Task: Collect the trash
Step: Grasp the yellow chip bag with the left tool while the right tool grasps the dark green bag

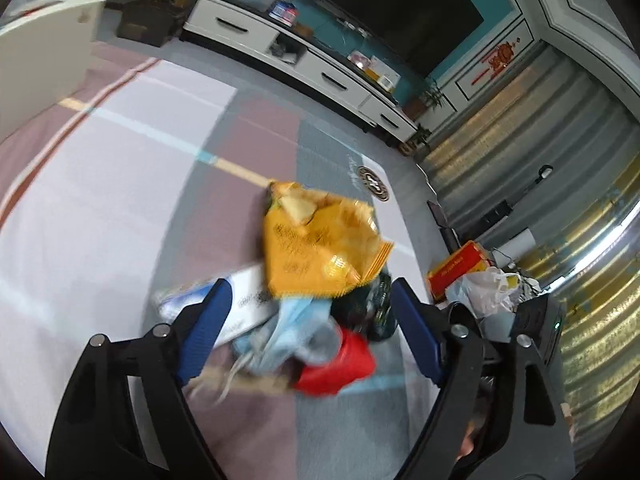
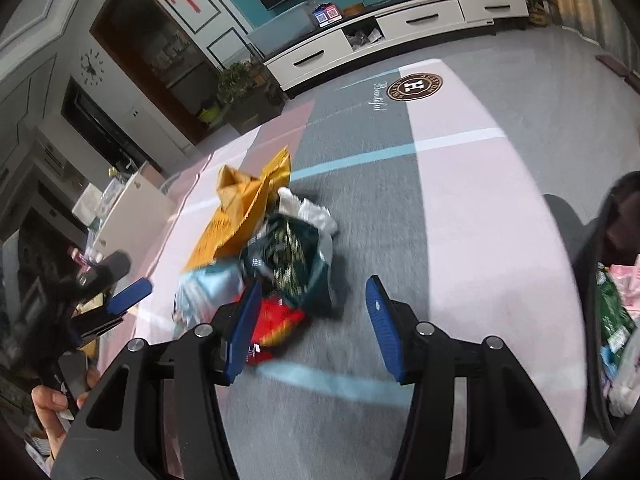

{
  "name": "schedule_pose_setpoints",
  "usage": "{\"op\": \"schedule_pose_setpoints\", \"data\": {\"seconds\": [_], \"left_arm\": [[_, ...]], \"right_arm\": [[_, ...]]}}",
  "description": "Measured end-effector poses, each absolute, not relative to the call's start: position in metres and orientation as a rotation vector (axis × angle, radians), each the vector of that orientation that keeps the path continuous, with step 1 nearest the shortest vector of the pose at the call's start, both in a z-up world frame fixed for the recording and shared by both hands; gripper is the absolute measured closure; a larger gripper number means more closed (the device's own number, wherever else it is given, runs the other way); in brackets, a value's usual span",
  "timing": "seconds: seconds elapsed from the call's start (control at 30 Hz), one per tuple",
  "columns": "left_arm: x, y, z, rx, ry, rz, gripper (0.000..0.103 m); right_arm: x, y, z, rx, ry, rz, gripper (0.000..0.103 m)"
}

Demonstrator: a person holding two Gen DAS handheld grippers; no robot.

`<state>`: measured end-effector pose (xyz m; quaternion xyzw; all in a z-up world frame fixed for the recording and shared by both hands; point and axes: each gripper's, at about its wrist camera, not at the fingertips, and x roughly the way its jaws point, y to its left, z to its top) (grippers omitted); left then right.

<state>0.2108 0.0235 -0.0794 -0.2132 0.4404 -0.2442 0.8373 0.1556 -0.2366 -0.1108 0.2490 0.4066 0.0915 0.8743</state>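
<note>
Patchwork rug [image 2: 460, 216], trash bin [image 2: 592, 280] only in right view

Trash heap [image 1: 320, 280] on rug: yellow, green, red wrappers, crumpled.

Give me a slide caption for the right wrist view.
Open right gripper nears a trash pile on the carpet: orange bag, dark green bag, red wrapper.

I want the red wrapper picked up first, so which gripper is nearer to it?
Left, though narrowly. The left gripper has the red wrapper between its open fingers; the right gripper has it beside its left finger.
</note>
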Motion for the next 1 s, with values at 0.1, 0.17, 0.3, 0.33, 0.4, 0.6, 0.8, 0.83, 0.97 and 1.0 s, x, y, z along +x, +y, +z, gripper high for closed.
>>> {"op": "schedule_pose_setpoints", "data": {"seconds": [0.1, 0.17, 0.3, 0.33, 0.4, 0.6, 0.8, 0.83, 0.97, 1.0], "left_arm": [[0.234, 0.011, -0.085, -0.453, 0.963, -0.532, 0.027], [0.25, 0.005, -0.095, -0.472, 1.001, -0.529, 0.029], [0.271, 0.002, -0.117, -0.531, 1.061, -0.52, 0.038], [0.275, 0.002, -0.122, -0.554, 1.077, -0.524, 0.045], [0.28, 0.001, -0.128, -0.572, 1.09, -0.537, 0.057], [0.277, 0.003, -0.132, -0.571, 1.085, -0.547, 0.092], [0.267, 0.005, -0.115, -0.56, 1.026, -0.553, 0.098], [0.263, 0.005, -0.108, -0.55, 1.006, -0.551, 0.099], [0.246, 0.007, -0.084, -0.521, 0.933, -0.565, 0.099], [0.241, 0.007, -0.078, -0.515, 0.914, -0.57, 0.099]], "right_arm": [[0.167, -0.235, -0.114, 0.528, 0.852, 0.209, 0.049], [0.173, -0.232, -0.116, 0.529, 0.857, 0.216, 0.049], [0.181, -0.228, -0.12, 0.534, 0.868, 0.225, 0.049], [0.183, -0.226, -0.121, 0.53, 0.872, 0.228, 0.049], [0.185, -0.225, -0.123, 0.532, 0.878, 0.238, 0.049], [0.183, -0.22, -0.122, 0.515, 0.872, 0.266, 0.059], [0.171, -0.215, -0.117, 0.471, 0.859, 0.258, 0.075], [0.166, -0.216, -0.114, 0.473, 0.852, 0.254, 0.076], [0.15, -0.22, -0.101, 0.492, 0.812, 0.256, 0.078], [0.146, -0.223, -0.097, 0.497, 0.802, 0.255, 0.078]]}}
